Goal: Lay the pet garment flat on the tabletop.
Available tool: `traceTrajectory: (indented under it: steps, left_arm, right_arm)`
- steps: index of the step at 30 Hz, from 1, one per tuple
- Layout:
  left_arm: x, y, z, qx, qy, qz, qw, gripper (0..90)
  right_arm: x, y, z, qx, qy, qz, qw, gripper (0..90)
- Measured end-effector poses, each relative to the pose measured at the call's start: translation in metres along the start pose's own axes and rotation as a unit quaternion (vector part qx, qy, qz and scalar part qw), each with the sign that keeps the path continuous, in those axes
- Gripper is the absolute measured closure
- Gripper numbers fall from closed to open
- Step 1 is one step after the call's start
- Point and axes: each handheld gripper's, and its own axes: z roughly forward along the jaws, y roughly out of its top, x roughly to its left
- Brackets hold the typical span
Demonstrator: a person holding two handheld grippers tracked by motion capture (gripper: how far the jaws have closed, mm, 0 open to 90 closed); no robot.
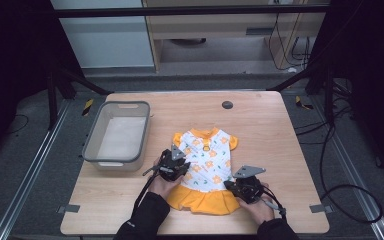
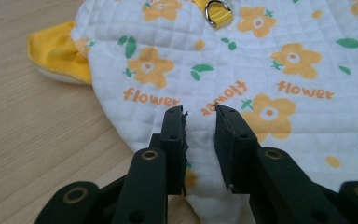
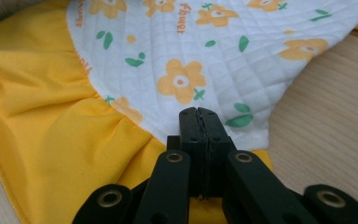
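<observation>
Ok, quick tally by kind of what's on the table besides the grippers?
Garment: 1, the flower-print dress with its yellow skirt
Container: 1, the grey bin
Total: 2

One overhead view and two close gripper views, all sharing the dress.

The table (image 1: 260, 115) is seen from above the person's side, looking forward and down, with floor and a cabinet beyond. The dress (image 1: 205, 165) is viewed from low and very near along the left gripper (image 2: 200, 112), at its white edge by a yellow sleeve, and along the right gripper (image 3: 199, 112), where the white body meets the yellow skirt.
</observation>
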Motion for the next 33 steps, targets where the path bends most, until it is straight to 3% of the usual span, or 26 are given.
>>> traceTrajectory:
  steps: [6, 10, 12, 15, 21, 25, 29, 33]
  left_arm:
    - [0.000, -0.004, -0.002, -0.005, 0.001, -0.001, 1.0000, 70.7]
    - [-0.001, 0.000, -0.015, -0.021, -0.014, -0.002, 0.9997, 70.0]
    - [-0.003, 0.001, -0.021, -0.020, -0.022, 0.006, 0.9995, 69.8]
    - [-0.008, 0.000, -0.028, -0.012, -0.037, 0.022, 0.9990, 69.1]
    - [-0.013, -0.016, -0.024, 0.012, -0.048, 0.026, 0.9984, 68.2]
    - [-0.013, -0.020, -0.027, 0.012, -0.053, 0.021, 0.9983, 68.1]
    - [-0.017, -0.022, -0.026, 0.010, -0.048, 0.027, 0.9984, 67.8]
    - [-0.013, -0.020, -0.028, 0.004, -0.052, 0.014, 0.9986, 65.8]
  right_arm:
    - [0.000, -0.001, -0.003, 0.001, 0.010, 0.002, 0.9999, 89.1]
    - [-0.004, 0.007, -0.013, -0.040, 0.011, 0.010, 0.9991, 89.2]
    - [-0.010, 0.014, -0.017, -0.063, 0.005, 0.014, 0.9979, 89.5]
    - [-0.022, 0.024, -0.013, -0.077, -0.008, 0.027, 0.9966, 89.8]
    - [-0.035, 0.031, 0.017, -0.046, -0.022, 0.033, 0.9981, 89.8]
    - [-0.042, 0.027, 0.030, -0.017, -0.040, 0.032, 0.9985, 89.8]
    - [-0.045, 0.027, 0.033, -0.021, -0.046, 0.028, 0.9983, 89.9]
    - [-0.043, 0.027, 0.033, -0.022, -0.051, 0.023, 0.9982, 89.8]
